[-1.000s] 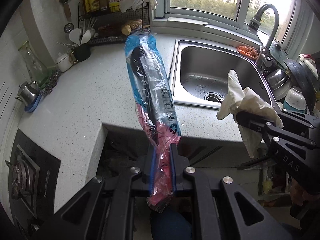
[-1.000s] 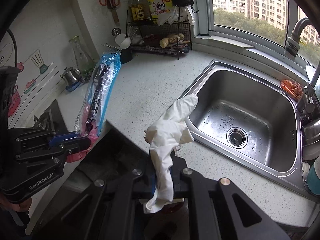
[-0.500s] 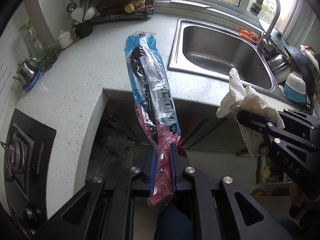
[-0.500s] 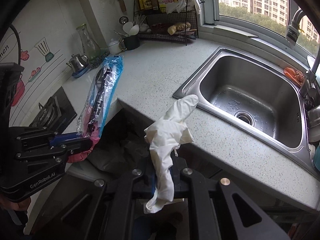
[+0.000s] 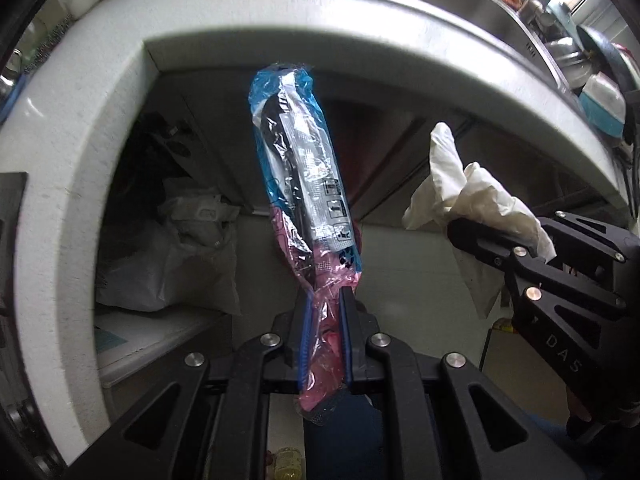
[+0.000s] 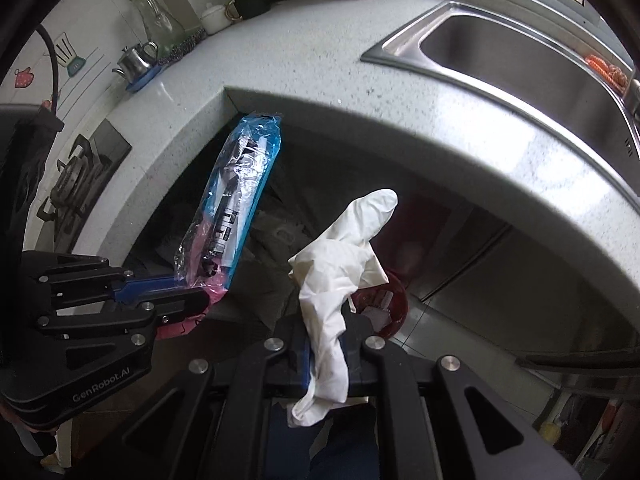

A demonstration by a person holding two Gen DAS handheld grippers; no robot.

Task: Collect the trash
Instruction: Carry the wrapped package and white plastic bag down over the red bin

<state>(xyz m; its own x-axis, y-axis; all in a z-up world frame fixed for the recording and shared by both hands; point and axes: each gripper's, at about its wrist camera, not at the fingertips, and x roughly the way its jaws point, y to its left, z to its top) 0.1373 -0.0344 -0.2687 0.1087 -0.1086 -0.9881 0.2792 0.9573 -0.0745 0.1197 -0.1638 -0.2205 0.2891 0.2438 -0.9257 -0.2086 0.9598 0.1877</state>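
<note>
Now the left gripper (image 5: 325,320) clamps an upright blue-and-pink plastic wrapper (image 5: 298,168), the right gripper (image 6: 326,344) pinches a white glove (image 6: 340,256), and the red bin (image 6: 394,304) lies just beyond the glove.

Speckled countertop (image 6: 304,60) with kettle (image 6: 134,62), perhaps jug (image 6: 154,14)

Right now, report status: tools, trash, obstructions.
Left tool shut on wrapper. Right tool shut on glove. Both below counter edge; red bin ahead, path open.
</note>
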